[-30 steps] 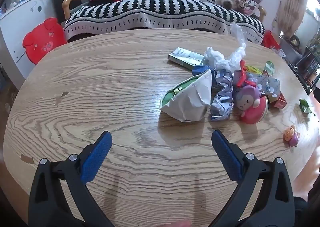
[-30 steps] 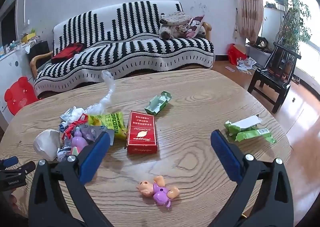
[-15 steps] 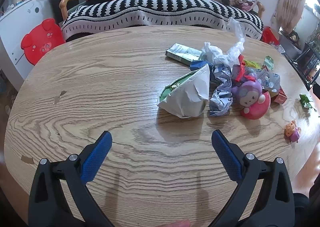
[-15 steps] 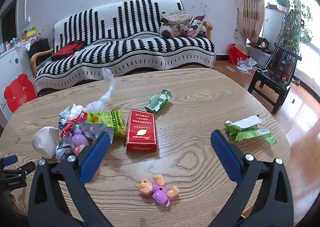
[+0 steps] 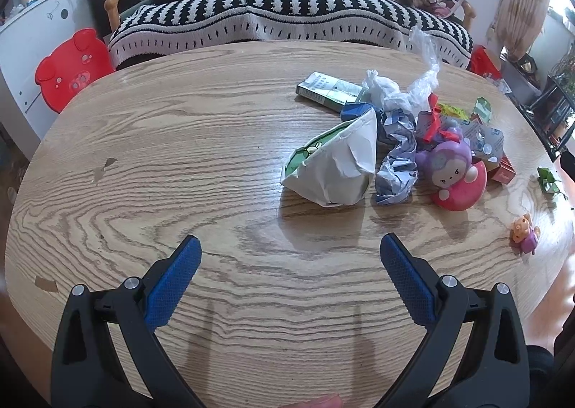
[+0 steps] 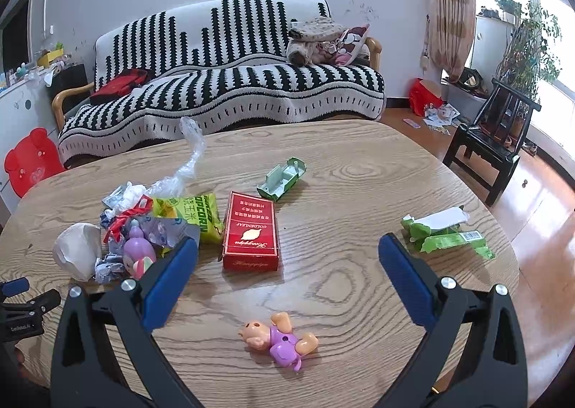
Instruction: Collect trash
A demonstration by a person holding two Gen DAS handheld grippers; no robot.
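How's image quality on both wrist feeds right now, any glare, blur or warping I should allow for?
Left wrist view: sharp, strong fisheye bending the table edge; soft sheen near the white paper wad, shadows falling toward the camera. Right wrist view: sharp too, window at right blown out, glare on the floor; red box and pig toy clear.

I see blue pads [image 5: 172, 282] on my black grippers, a tan wood-grain table [image 5: 179, 156], a white crumpled paper bag [image 5: 334, 171] with green print, a red box [image 6: 251, 232] lettered in gold, and a black-and-white striped sofa [image 6: 222, 84].
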